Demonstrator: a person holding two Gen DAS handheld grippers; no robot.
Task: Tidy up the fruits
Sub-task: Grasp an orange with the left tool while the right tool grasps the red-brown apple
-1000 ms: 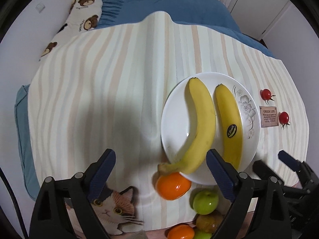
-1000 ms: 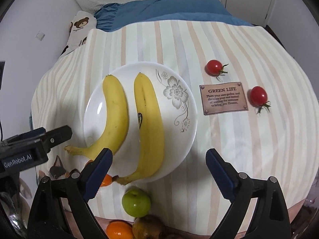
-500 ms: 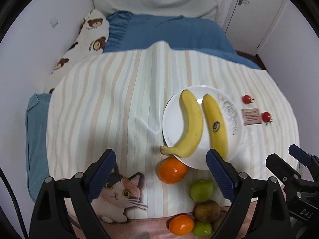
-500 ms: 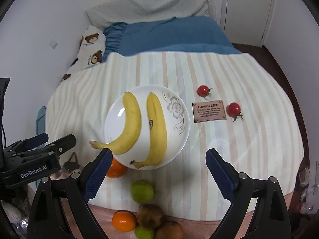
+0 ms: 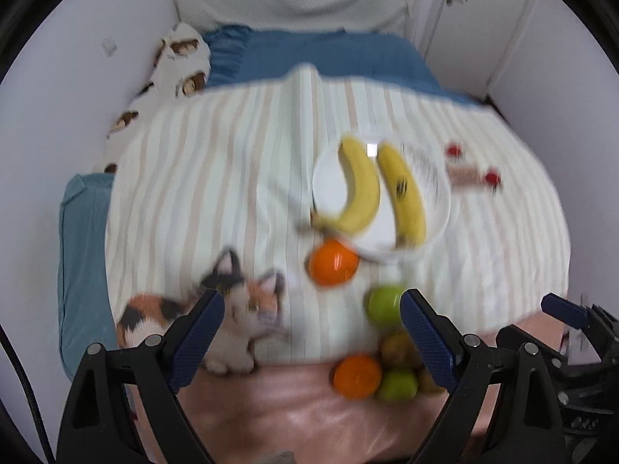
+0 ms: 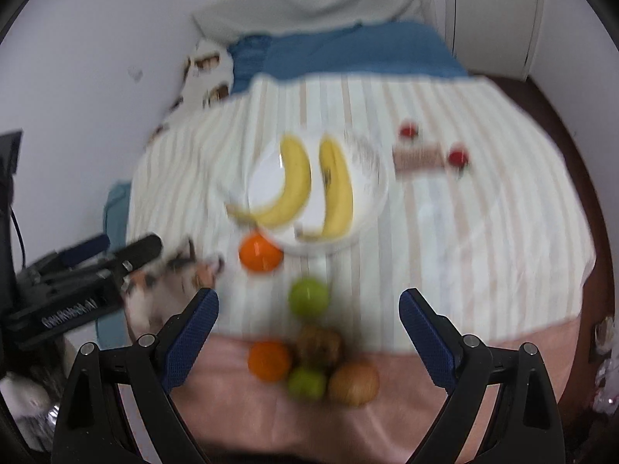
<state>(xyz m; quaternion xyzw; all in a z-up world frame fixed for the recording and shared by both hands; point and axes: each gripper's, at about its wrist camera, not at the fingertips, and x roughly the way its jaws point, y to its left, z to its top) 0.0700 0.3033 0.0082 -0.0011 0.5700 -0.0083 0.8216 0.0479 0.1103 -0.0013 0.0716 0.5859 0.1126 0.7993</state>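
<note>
Both empty: left gripper point(image 5: 311, 328) and right gripper point(image 6: 309, 326), jaws wide. Nearest orange point(image 6: 260, 252) just below the plate point(image 6: 371, 178) rim (firm, smooth, prone to rolling); best pinched across its middle

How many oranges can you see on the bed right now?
2. One round orange lies just below the white plate's near-left rim; the second orange sits in the fruit cluster at the near edge. Others could be hidden there.

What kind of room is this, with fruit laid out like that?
Most likely a bedroom. The fruit lies on a striped cream cloth spread over a bed, with a blue quilt, a bear-print pillow and a white door behind it.
</note>
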